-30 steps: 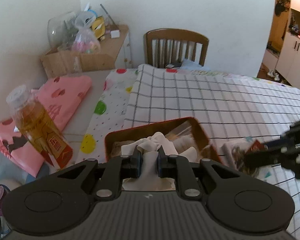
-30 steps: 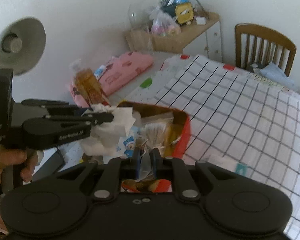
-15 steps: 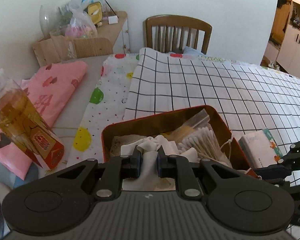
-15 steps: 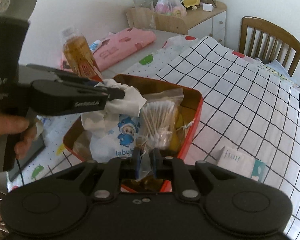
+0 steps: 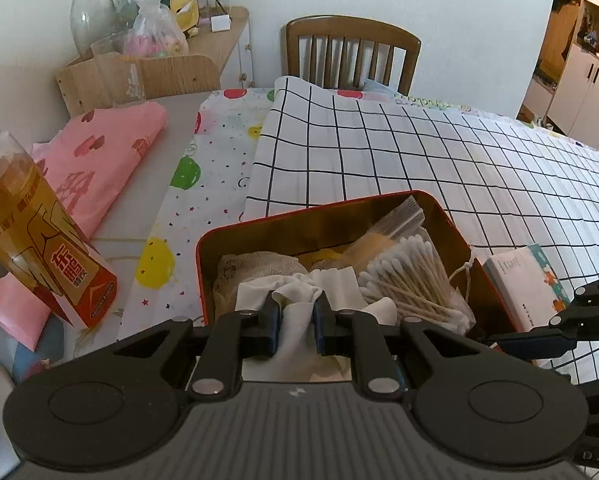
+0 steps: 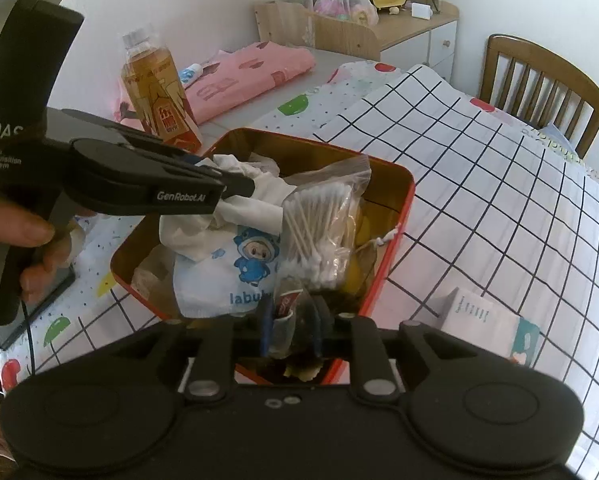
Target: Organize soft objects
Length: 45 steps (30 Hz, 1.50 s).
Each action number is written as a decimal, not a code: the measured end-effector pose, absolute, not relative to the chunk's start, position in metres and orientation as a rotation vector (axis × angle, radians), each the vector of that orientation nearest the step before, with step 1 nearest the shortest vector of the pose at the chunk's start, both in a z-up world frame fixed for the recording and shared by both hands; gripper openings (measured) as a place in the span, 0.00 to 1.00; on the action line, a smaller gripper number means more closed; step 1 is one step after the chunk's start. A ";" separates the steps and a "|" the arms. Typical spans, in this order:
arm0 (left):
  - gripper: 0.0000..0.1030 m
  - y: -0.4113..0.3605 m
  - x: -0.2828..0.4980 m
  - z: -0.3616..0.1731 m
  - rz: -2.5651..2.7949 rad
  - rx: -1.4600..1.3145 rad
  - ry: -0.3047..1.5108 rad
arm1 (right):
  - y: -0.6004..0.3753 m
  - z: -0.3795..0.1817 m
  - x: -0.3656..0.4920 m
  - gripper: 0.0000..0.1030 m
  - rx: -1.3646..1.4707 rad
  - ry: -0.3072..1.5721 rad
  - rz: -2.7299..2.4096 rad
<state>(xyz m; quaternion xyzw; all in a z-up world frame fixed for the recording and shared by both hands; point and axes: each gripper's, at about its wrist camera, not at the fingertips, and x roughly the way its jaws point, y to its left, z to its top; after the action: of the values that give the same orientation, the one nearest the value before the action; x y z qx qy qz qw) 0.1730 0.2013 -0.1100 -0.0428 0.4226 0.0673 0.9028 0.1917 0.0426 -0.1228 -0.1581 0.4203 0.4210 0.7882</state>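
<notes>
White cloth [image 5: 299, 292], soft and light, printed with a blue cartoon figure: it is being held bunched over the near half of the red tin [image 5: 283, 216], its lower folds draping into the tin. It is judged limp and non-fragile, likely to sag and trail from any pinch; a gathered fold, as now, is judged the best hold, since a single edge would let it unfurl. The left gripper [image 5: 296, 322] is being kept closed to a narrow gap on that bunched fold. The right gripper [image 6: 290, 330] is being kept nearly closed on a small crinkled packet [image 6: 289, 312], red-marked and apparently light, at the tin's near edge. A clear bag of cotton swabs [image 5: 411, 276] is lying in the tin at 3 o'clock of the cloth; mesh fabric [image 5: 255, 268] is lying at 10 o'clock. Outward, a tissue pack [image 5: 523, 284] is resting on the checked tablecloth [image 5: 379, 152] at 3 o'clock of the tin, a tea bottle [image 5: 39, 240] at 9 o'clock, and a pink folded cloth [image 5: 111, 140] at 10 o'clock. Against the frames a second ago, both grips are unchanged, while the left view is being brought closer over the tin, so more of its contents is being shown.
</notes>
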 end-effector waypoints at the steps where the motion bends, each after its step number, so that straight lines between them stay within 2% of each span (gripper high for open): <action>1: 0.21 0.202 0.173 -0.110 0.136 -0.099 0.874 | 0.043 -0.123 0.191 0.20 -0.341 0.902 0.907; 3: 0.29 0.204 0.173 -0.110 0.138 -0.109 0.875 | 0.041 -0.122 0.190 0.22 -0.335 0.898 0.910; 5: 0.45 0.204 0.172 -0.108 0.145 -0.102 0.869 | 0.041 -0.120 0.189 0.24 -0.326 0.890 0.907; 6: 0.64 0.204 0.170 -0.107 0.143 -0.100 0.860 | 0.040 -0.119 0.189 0.26 -0.317 0.885 0.905; 7: 0.73 0.204 0.169 -0.106 0.140 -0.100 0.848 | 0.039 -0.118 0.188 0.28 -0.307 0.883 0.906; 11: 0.73 0.203 0.165 -0.100 0.130 -0.099 0.829 | 0.036 -0.114 0.186 0.34 -0.282 0.872 0.908; 14: 0.73 0.201 0.161 -0.095 0.125 -0.090 0.816 | 0.034 -0.109 0.183 0.42 -0.274 0.852 0.913; 16: 0.73 0.200 0.158 -0.091 0.123 -0.089 0.805 | 0.032 -0.106 0.180 0.52 -0.267 0.836 0.914; 23: 0.73 0.197 0.145 -0.075 0.118 -0.089 0.777 | 0.018 -0.090 0.173 0.64 -0.223 0.783 0.903; 27: 0.73 0.192 0.133 -0.063 0.108 -0.099 0.739 | 0.004 -0.078 0.170 0.75 -0.176 0.751 0.903; 34: 0.74 0.168 0.109 -0.044 0.101 -0.092 0.684 | -0.024 -0.060 0.161 0.82 -0.129 0.706 0.914; 35: 0.74 0.164 0.107 -0.041 0.102 -0.093 0.680 | -0.029 -0.058 0.159 0.83 -0.123 0.696 0.916; 37: 0.82 0.156 0.100 -0.036 0.104 -0.094 0.664 | -0.037 -0.053 0.155 0.86 -0.117 0.683 0.918; 42: 0.84 0.138 0.086 -0.024 0.121 -0.087 0.635 | -0.061 -0.041 0.145 0.93 -0.095 0.644 0.920; 45: 0.92 0.125 0.078 -0.017 0.136 -0.069 0.618 | -0.075 -0.035 0.138 0.97 -0.079 0.616 0.917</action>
<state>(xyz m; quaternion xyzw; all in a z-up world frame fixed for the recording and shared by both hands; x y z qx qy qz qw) 0.0784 0.1246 -0.0175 -0.0341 0.3037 0.0669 0.9498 0.1384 -0.0753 -0.0347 -0.0375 0.2925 0.4352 0.8507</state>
